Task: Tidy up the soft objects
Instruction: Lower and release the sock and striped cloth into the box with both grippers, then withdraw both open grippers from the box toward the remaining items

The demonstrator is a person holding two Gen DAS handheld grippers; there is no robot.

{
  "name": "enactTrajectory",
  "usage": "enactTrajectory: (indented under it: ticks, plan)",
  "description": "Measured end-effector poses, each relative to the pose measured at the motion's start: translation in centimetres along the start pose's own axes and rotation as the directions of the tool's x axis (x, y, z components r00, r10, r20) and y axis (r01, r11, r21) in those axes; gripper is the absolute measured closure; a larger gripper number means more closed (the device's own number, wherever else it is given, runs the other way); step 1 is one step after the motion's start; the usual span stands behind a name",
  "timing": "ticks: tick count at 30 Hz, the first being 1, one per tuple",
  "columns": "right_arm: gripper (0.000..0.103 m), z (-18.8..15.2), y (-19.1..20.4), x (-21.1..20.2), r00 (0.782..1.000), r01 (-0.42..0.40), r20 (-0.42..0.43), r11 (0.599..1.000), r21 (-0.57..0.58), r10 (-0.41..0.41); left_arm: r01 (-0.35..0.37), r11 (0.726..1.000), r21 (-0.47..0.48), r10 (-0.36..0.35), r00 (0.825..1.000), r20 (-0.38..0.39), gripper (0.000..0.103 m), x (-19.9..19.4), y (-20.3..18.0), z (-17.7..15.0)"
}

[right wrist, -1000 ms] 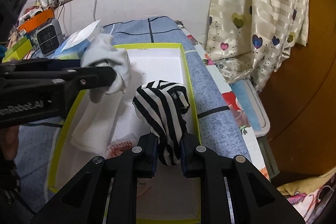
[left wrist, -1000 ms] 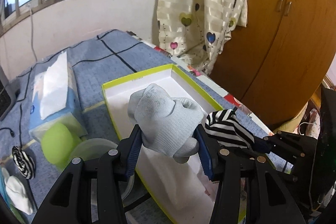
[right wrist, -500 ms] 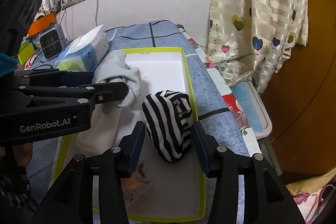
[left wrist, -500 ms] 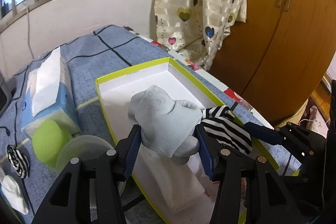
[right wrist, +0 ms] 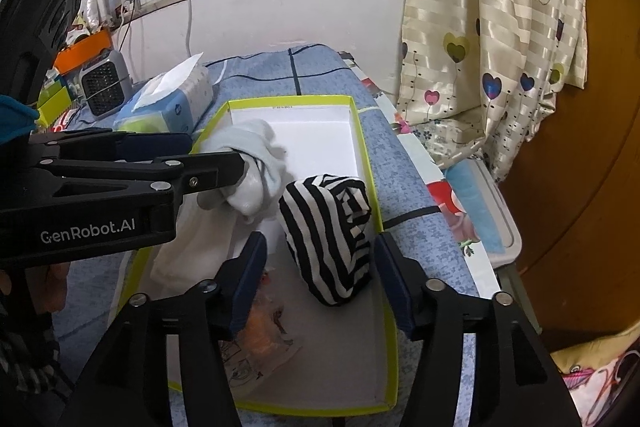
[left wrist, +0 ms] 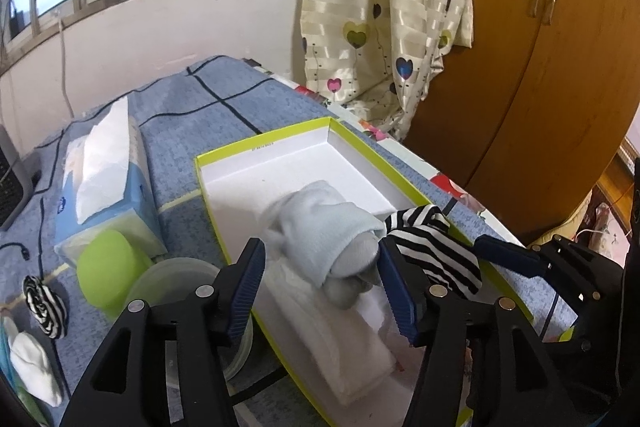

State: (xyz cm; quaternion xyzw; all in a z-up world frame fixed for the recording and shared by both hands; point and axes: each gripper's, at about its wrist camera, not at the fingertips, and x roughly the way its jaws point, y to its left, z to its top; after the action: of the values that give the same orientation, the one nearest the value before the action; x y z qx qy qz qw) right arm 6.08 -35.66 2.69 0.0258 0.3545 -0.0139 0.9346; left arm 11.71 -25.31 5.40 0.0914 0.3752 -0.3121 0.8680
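Note:
A white box with a yellow-green rim lies on the blue cloth. A light grey rolled sock rests in the box between the open fingers of my left gripper. A black-and-white striped rolled sock sits in the box against its right wall, between the open fingers of my right gripper. A folded white cloth lies under the grey sock. Another striped sock roll and a white sock lie at the far left.
A tissue box, a green ball and a clear round lid stand left of the box. A small heater is at the back left. A curtain and wooden wardrobe are on the right.
Both grippers opened and let go: the striped sock first, then the grey sock. Both socks now rest in the box and the grippers have drawn back a little.

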Motion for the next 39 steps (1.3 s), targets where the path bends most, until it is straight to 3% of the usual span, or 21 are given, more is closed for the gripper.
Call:
enactTrajectory:
  ticks: [2,15,39]
  plan:
    - [0.037,0.0,0.0,-0.1,1.0,0.002,0.008,1.0,0.003,-0.002,-0.005,1.0,-0.003,0.005,1.0,-0.002,0.044,-0.1,0.1,0.0]
    - [0.036,0.0,0.1,-0.8,1.0,0.009,0.024,1.0,0.013,-0.009,-0.021,1.0,-0.014,0.021,1.0,0.017,0.043,-1.8,0.4,-0.6]
    - [0.036,-0.2,3.0,-3.5,0.997,-0.012,0.08,1.0,0.015,0.011,-0.124,0.99,-0.073,0.13,0.988,0.079,0.042,-8.9,1.9,-4.2]
